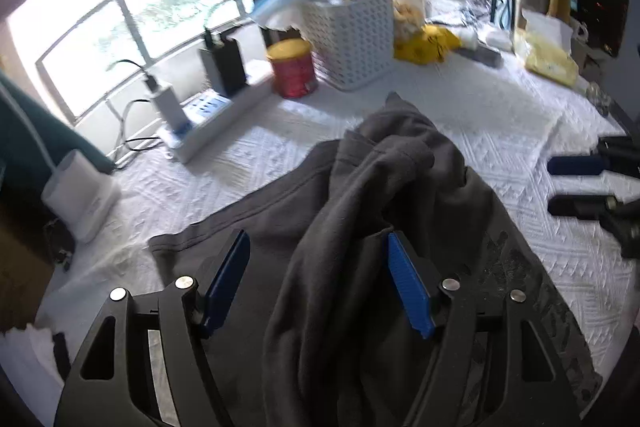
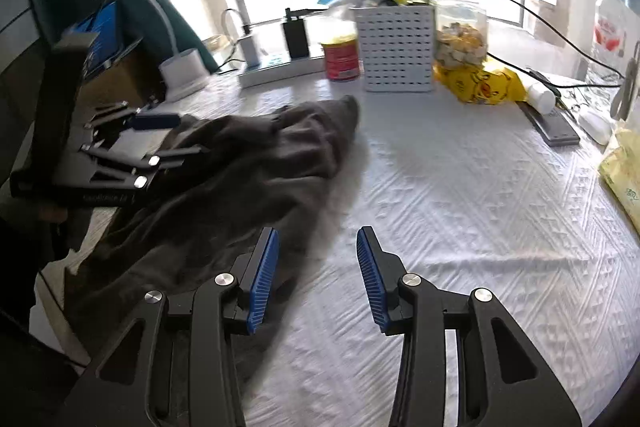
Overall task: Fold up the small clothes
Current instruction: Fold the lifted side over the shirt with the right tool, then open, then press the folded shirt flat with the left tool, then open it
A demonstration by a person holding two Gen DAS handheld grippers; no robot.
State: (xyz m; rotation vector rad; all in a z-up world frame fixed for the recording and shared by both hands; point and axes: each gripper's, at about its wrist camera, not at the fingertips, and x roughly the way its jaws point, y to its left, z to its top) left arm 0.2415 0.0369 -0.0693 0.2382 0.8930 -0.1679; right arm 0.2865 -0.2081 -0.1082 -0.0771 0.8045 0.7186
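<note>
A dark grey garment (image 1: 360, 195) lies crumpled on the white textured cloth (image 1: 500, 131). My left gripper (image 1: 316, 259) is open, and a fold of the garment runs between its blue pads (image 1: 408, 287) without being pinched. In the right wrist view the garment (image 2: 248, 179) lies at the left, with the left gripper (image 2: 168, 143) over its far left part. My right gripper (image 2: 318, 263) is open and empty, low over the cloth at the garment's right edge. It also shows at the right edge of the left wrist view (image 1: 560, 187).
Along the back stand a white perforated basket (image 2: 396, 47), a red tin (image 2: 340, 57), a power strip with chargers (image 2: 276, 67), a jar (image 2: 460, 31), a yellow bag (image 2: 480, 85) and a white lamp base (image 2: 184, 73). A remote (image 2: 552, 125) lies at the right.
</note>
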